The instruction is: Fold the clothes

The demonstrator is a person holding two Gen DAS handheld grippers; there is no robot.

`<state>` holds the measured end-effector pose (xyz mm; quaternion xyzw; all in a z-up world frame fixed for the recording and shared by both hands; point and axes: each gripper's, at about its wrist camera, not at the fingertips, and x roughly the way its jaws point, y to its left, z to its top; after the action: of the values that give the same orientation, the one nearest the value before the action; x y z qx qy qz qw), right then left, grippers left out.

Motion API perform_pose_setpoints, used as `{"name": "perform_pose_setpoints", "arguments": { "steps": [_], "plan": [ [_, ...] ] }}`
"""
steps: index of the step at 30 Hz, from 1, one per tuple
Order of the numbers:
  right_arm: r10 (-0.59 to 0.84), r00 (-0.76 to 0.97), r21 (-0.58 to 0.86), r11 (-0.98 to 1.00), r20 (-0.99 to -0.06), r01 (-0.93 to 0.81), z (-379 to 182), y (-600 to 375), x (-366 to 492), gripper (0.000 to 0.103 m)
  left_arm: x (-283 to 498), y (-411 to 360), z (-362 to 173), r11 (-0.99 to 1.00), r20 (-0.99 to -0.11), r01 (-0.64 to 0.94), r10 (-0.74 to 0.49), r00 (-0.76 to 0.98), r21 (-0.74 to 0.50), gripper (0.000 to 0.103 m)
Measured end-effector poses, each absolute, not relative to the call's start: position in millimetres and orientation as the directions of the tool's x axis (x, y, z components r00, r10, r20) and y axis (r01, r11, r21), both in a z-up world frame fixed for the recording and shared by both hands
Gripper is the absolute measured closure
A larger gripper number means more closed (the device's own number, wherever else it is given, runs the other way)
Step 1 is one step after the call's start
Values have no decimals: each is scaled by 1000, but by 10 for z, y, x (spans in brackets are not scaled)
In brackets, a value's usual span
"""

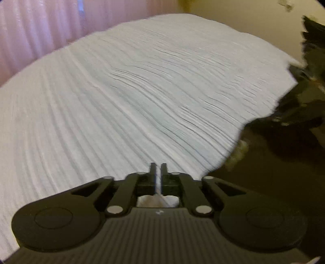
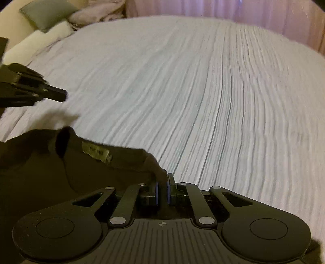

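Observation:
A dark garment (image 2: 61, 168) with a neck label (image 2: 97, 152) lies at the near left of the bed in the right wrist view. My right gripper (image 2: 162, 182) is shut on its edge and holds it over the pale ribbed bedspread (image 2: 182, 91). My left gripper (image 1: 158, 168) has its jaws nearly together with nothing dark between them, above the bedspread (image 1: 132, 101). It also shows in the right wrist view (image 2: 59, 95), apart from the garment. The dark garment (image 1: 294, 126) is at the right in the left wrist view.
Pillows (image 2: 40, 44) and a grey cushion (image 2: 46, 14) lie at the far left of the bed. Pink curtains (image 1: 40, 26) hang behind the bed. The frames are blurred by motion.

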<state>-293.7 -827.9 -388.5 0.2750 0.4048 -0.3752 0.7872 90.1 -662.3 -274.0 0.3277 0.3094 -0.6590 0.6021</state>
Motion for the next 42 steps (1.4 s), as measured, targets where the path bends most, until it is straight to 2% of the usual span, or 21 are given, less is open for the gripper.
{"name": "perform_pose_setpoints", "arguments": {
  "steps": [1,2,5,7,8,9,15,20,28,30,36,40,42],
  "plan": [
    [-379,387,128,556,-841,821,-3873,-8259,-2967,97,882,-6587,-2772,-108,-813,994,-576,-85,-27,80],
    [-389,384,127,545,-837,829,-3862,-8238,-2996,97,854,-6564,-2824,-125,-820,992,-565,-95,-29,75],
    [-420,373,123,512,-827,850,-3828,-8176,-3085,96,770,-6516,-2984,-146,-841,989,-533,-95,-19,75],
    [-440,364,121,489,-820,864,-3805,-8135,-3145,78,734,-6530,-3084,-113,-852,993,-522,-38,25,75],
    [-451,360,121,477,-817,871,-3793,-8114,-3174,54,724,-6547,-3130,-90,-856,994,-517,1,55,75],
    [-460,356,120,465,-813,877,-3782,-8093,-3204,47,717,-6561,-3170,-68,-858,994,-512,36,83,75],
    [-498,358,177,373,-790,911,-3510,-7466,-3531,47,768,-6480,-3032,20,-838,994,-536,104,111,77],
    [-427,323,157,379,-845,912,-3569,-6761,-3851,47,749,-6138,-2754,44,-830,995,-549,102,93,75],
    [-542,87,72,48,-836,996,-3570,-6904,-4891,47,527,-5590,-2512,94,-845,993,-524,106,66,71],
    [-552,81,83,22,-830,996,-3484,-6885,-5083,47,416,-5469,-2489,109,-855,993,-509,100,52,71],
    [-502,180,196,21,-846,980,-3489,-6365,-5073,44,-57,-5374,-2470,72,-874,997,-484,35,1,67],
    [-533,157,53,206,-831,977,-3453,-6077,-4625,33,-326,-5363,-2392,31,-878,999,-479,2,-15,65],
    [-529,158,-10,301,-834,954,-3557,-6058,-4431,32,-445,-5400,-2391,17,-879,999,-477,-17,-29,65]
  ]
}}
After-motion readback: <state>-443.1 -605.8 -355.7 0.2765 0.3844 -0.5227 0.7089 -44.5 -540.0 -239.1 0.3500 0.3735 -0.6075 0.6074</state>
